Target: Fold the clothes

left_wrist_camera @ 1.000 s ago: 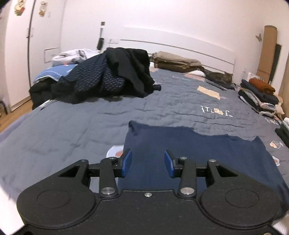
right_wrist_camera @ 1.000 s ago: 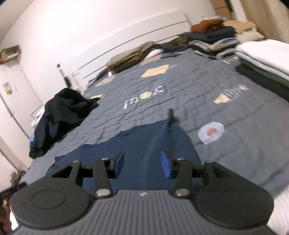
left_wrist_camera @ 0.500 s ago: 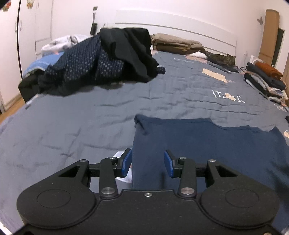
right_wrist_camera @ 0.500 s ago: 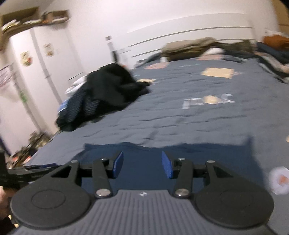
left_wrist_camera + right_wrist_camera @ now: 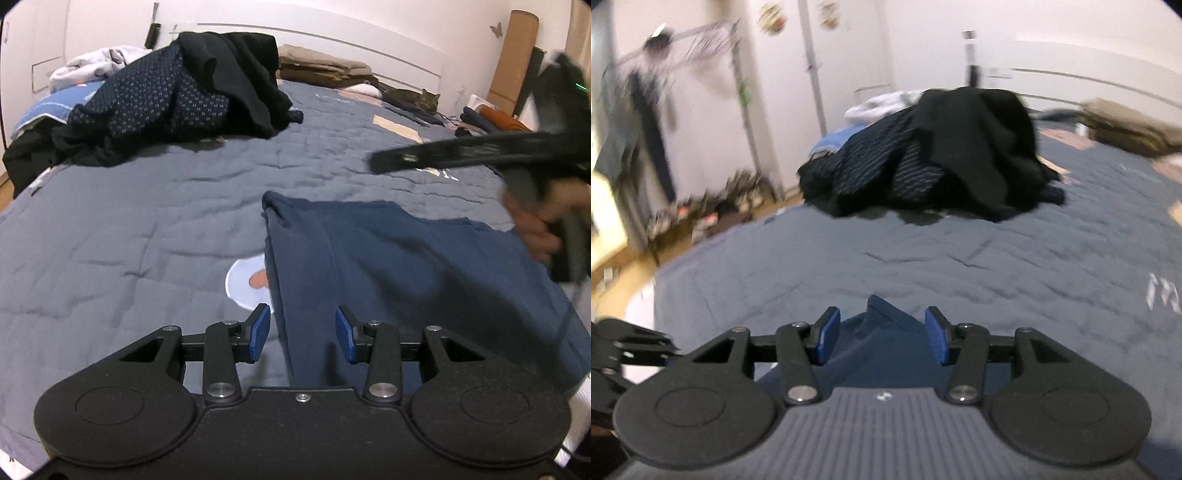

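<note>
A navy blue garment (image 5: 406, 266) lies flat on the grey quilt (image 5: 129, 229), folded along its left edge. My left gripper (image 5: 302, 334) is open, low over the garment's near left edge, with the fold line between its blue pads. In the right wrist view, my right gripper (image 5: 881, 338) is open above the garment's far left corner (image 5: 886, 325). The right gripper's black body (image 5: 480, 151) and a hand (image 5: 539, 225) show blurred at the right of the left wrist view.
A heap of dark unfolded clothes (image 5: 177, 99) sits at the bed's far left. Folded beige items (image 5: 321, 68) and a cat (image 5: 413, 99) lie by the headboard. Stacked folded clothes (image 5: 495, 120) line the right side. A clothes rack (image 5: 646, 110) stands beyond the bed's left edge.
My right gripper swung left across the garment to its far left corner, and now shows in the left wrist view. My left gripper dropped lower and nearer the garment's left fold.
</note>
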Action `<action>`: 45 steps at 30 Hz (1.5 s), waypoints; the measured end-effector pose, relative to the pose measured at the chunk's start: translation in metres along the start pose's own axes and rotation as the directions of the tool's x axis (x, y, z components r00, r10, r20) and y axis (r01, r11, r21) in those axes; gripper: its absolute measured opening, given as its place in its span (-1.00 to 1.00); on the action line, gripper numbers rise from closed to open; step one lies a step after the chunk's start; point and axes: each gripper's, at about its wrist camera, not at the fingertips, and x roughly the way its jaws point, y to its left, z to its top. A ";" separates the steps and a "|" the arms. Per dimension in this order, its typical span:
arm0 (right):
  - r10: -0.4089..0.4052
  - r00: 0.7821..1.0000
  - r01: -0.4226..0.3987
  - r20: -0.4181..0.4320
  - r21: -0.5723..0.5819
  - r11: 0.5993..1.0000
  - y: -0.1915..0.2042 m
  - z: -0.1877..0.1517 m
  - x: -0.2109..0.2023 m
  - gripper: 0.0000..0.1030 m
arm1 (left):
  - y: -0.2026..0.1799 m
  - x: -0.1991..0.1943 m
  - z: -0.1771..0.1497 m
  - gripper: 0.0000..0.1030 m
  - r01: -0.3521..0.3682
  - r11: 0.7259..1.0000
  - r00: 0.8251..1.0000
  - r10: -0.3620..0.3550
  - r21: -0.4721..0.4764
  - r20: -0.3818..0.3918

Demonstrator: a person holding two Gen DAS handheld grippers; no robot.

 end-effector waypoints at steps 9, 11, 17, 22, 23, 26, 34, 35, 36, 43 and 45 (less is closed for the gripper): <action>0.019 0.992 -0.040 -0.121 -0.170 0.985 0.016 0.023 0.067 -0.04 | 0.002 0.013 -0.011 -0.24 0.045 0.999 0.996 -0.043 0.021 -0.075; 0.028 0.989 -0.053 -0.146 -0.173 0.984 0.018 0.027 0.080 -0.04 | 0.001 0.013 -0.012 -0.24 0.053 0.998 0.995 -0.051 0.030 -0.084; 0.030 0.969 -0.087 -0.244 -0.227 0.970 0.025 0.034 0.120 -0.05 | 0.000 0.014 -0.012 -0.24 0.072 0.997 0.993 -0.068 0.041 -0.101; 0.037 0.939 -0.089 -0.342 -0.137 0.987 0.017 0.035 0.146 -0.66 | 0.001 0.018 -0.014 -0.24 0.064 0.997 0.990 -0.058 0.043 -0.129; 0.043 0.932 -0.088 -0.359 -0.110 0.990 0.015 0.034 0.150 -0.75 | 0.002 0.018 -0.014 -0.24 0.063 0.997 0.990 -0.057 0.042 -0.132; 0.054 0.927 -0.082 -0.371 -0.058 0.995 0.011 0.034 0.153 -0.82 | 0.002 0.021 -0.014 -0.24 0.060 0.997 0.988 -0.052 0.048 -0.142; 0.115 0.953 -0.042 -0.281 0.254 0.966 -0.030 0.049 0.141 -1.00 | -0.004 0.014 -0.018 -0.83 0.107 0.988 0.984 -0.089 0.108 -0.156; 0.113 0.956 -0.034 -0.272 0.278 0.960 -0.034 0.049 0.140 -0.99 | -0.004 0.013 -0.018 -0.84 0.111 0.988 0.983 -0.093 0.109 -0.157; 0.110 0.959 -0.027 -0.262 0.301 0.953 -0.038 0.050 0.139 -0.99 | -0.003 0.010 -0.018 -0.85 0.110 0.988 0.984 -0.093 0.108 -0.153; 0.054 0.985 0.003 -0.161 0.335 0.942 -0.041 0.050 0.133 -0.95 | 0.006 -0.003 -0.012 -0.63 0.065 0.995 0.991 -0.056 0.073 -0.118; 0.043 0.992 -0.003 -0.115 0.332 0.943 -0.041 0.055 0.126 -0.93 | 0.013 -0.009 -0.008 -0.54 0.051 0.998 0.995 -0.047 0.042 -0.090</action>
